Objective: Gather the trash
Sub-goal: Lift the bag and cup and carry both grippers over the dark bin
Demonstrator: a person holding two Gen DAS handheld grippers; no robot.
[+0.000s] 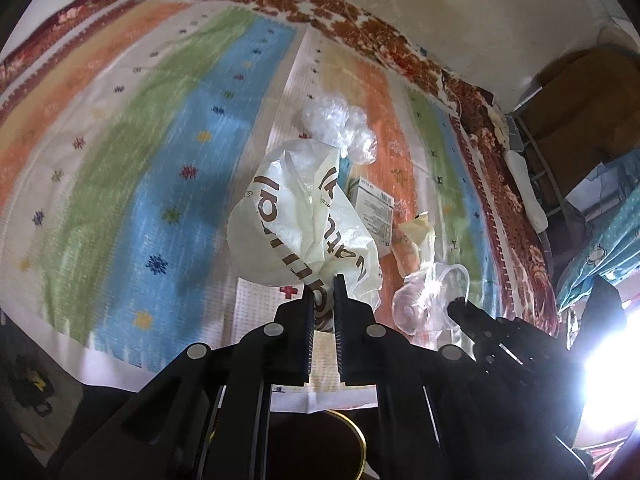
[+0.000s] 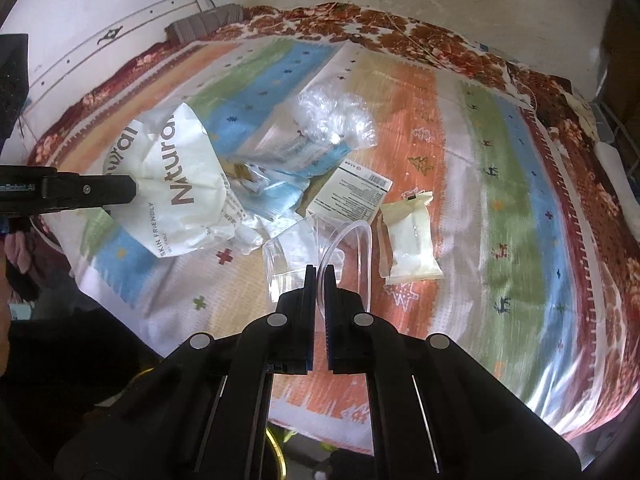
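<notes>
Both my grippers clenched: left gripper (image 1: 323, 285) grasping white "Natural" bag (image 1: 296, 216), right gripper (image 2: 319, 276) pinching clear plastic cup (image 2: 320, 252) rim, cream sachet (image 2: 410, 242) just beyond.

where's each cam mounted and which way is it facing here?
Left wrist: sits on the left gripper, looking steeply down at the striped blanket; own jaws shut on the white "Natural" bag; right gripper enters lower right.
Right wrist: sits on the right gripper, looking down at the same blanket; own jaws shut on the clear plastic cup; left gripper enters from the left.
Shared: bag, cup, crumpled clear plastic, barcode packet.
</notes>
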